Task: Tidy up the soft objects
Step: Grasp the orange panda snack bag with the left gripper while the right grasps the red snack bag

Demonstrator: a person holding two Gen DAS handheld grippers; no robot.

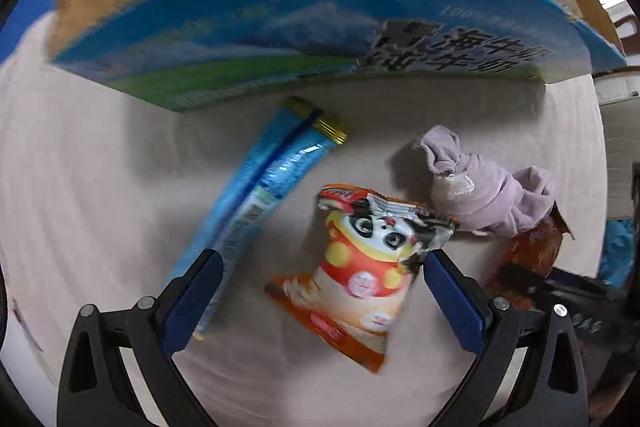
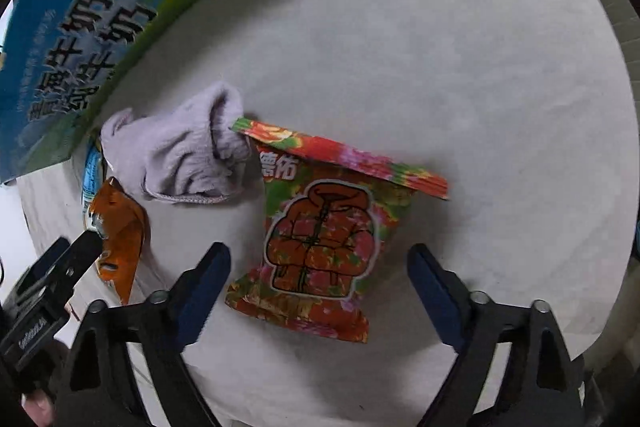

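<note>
Two grippers were seen spread wide, neither gripping anything. From the left wrist view, a blue tube-shaped packet [image 1: 256, 195] was laid farthest left on the pale cloth [image 1: 100, 187], its lower end by the left finger of the left gripper [image 1: 322, 277]; the panda snack bag [image 1: 360, 267] was framed between the fingers, with the lilac garment [image 1: 488, 187] to its right. Behind them, a blue-and-green carton [image 1: 280, 35] was stood. The right gripper [image 2: 320, 269] was held over the floral snack bag [image 2: 324, 239], whose top corner was touched by the garment.
</note>
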